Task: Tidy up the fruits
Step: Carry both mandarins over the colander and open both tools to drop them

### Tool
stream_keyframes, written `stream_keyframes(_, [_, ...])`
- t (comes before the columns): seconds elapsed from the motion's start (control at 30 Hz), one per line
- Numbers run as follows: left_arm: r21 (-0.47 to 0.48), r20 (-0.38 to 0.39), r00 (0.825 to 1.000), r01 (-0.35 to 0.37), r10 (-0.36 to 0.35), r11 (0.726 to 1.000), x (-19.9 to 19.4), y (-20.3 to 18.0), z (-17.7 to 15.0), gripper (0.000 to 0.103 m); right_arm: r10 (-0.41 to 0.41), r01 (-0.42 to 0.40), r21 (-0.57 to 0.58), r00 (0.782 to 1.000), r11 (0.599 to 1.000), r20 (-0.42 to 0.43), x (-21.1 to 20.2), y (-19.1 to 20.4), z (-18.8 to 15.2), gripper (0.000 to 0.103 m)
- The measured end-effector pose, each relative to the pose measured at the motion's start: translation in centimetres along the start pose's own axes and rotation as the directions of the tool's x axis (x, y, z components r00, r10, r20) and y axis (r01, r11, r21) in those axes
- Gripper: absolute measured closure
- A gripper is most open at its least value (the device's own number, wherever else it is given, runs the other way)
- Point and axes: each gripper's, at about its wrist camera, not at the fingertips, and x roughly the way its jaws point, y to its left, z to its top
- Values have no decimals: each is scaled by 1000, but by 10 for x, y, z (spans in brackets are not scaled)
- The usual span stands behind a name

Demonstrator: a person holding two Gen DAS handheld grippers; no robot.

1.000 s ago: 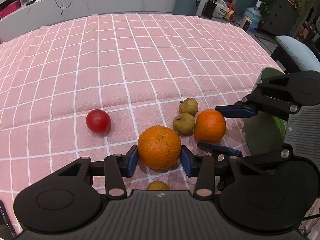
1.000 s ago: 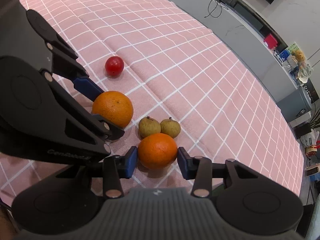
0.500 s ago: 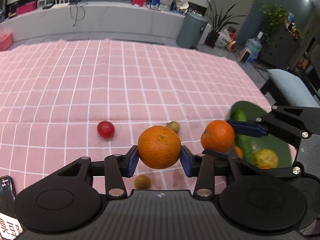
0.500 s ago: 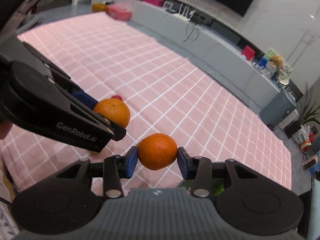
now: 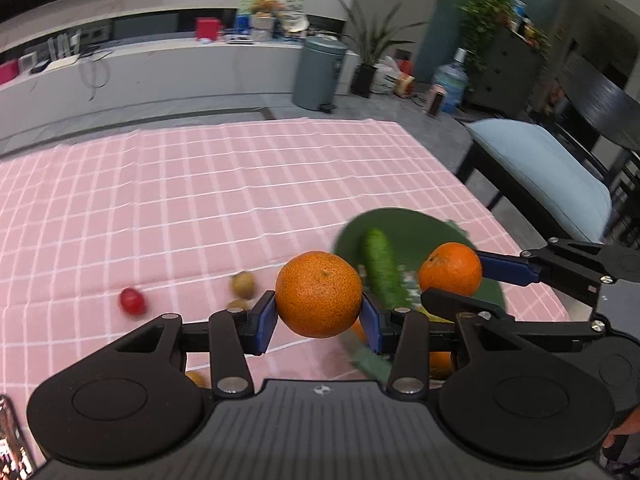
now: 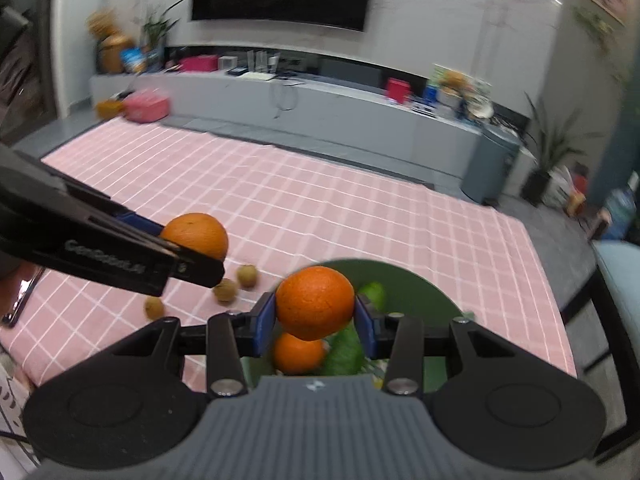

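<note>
Right now I carry two round orange fruits in the air, one per gripper. My left gripper (image 5: 319,317) clamps the larger pebbly orange (image 5: 319,294) above the pink checked tablecloth (image 5: 200,200). My right gripper (image 6: 315,322) clamps the smaller smooth orange (image 6: 315,302) over the dark green round plate (image 6: 420,284), where a green cucumber (image 6: 372,292) and another orange (image 6: 298,352) lie. Both oranges sit partly between the blue pads, so either could slip. Released, the smaller one might roll off the crowded plate.
</note>
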Motion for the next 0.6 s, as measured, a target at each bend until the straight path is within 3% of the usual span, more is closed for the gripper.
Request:
stream_keyframes(0.33, [144,-85,996,30,-18,989,42,-50,9,53,-71,74,108,997,991,-31,11,-37,-22,64])
stream_keyframes(0.6, [163,-152,988,13,12,986,76,-53,8,53,-82,92,144,994,985,-70,34,-56,-31,64])
